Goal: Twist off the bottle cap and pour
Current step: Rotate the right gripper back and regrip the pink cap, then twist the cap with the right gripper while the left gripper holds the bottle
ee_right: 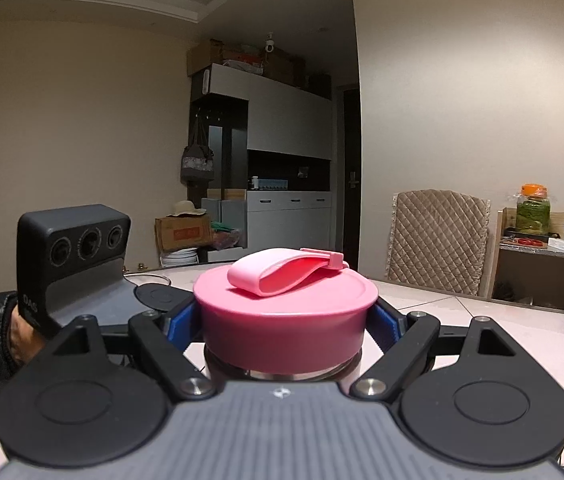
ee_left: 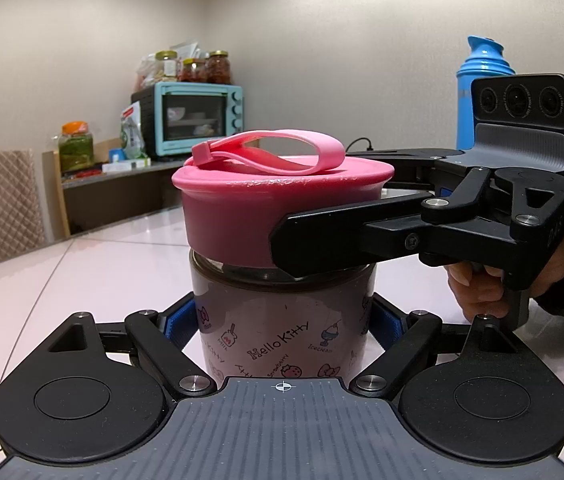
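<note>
My left tongs [ee_left: 282, 320] clamp the printed bottle [ee_left: 282, 328] standing on the worktop [ee_left: 81, 280] while my right tongs [ee_right: 286, 320] squeeze its pink cap [ee_right: 286, 316], which sits fully on, so unscrewing has barely started and pouring is all left.

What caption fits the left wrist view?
Left gripper clamps the Hello Kitty bottle; right gripper grips its pink cap.

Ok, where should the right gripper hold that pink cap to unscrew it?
On the pink cap's smooth round side wall, coming in level, one pad on each opposite side, as the right gripper does now. The floppy strap on top gives no turning purchase; the left gripper steadies the bottle below.
</note>
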A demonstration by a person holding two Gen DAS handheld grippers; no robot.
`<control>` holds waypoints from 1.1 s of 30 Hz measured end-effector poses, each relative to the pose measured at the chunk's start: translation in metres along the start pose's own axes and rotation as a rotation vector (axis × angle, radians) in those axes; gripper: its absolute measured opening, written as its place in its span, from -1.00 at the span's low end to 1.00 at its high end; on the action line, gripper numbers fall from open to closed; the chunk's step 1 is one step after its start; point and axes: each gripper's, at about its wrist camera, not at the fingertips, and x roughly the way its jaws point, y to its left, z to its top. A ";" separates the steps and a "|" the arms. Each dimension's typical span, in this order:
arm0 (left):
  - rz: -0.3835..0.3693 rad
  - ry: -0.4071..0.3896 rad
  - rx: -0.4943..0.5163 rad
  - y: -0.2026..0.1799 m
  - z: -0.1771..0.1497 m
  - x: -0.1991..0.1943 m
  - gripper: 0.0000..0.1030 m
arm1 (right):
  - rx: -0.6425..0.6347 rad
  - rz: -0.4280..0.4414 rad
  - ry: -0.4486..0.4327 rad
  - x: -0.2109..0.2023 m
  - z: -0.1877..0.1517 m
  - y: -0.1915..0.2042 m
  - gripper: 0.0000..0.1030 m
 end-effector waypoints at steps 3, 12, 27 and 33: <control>0.000 0.000 0.000 0.000 0.000 0.000 0.74 | -0.002 -0.004 0.000 -0.002 0.001 0.003 0.66; -0.002 0.000 0.000 0.001 0.000 0.000 0.74 | 0.006 -0.067 0.026 -0.006 0.005 0.012 0.92; -0.002 0.000 0.000 0.001 0.000 0.000 0.74 | 0.031 -0.338 0.015 -0.011 0.008 0.054 0.99; -0.002 0.000 0.000 0.001 0.000 0.000 0.75 | 0.050 -0.430 0.035 0.003 0.009 0.060 0.99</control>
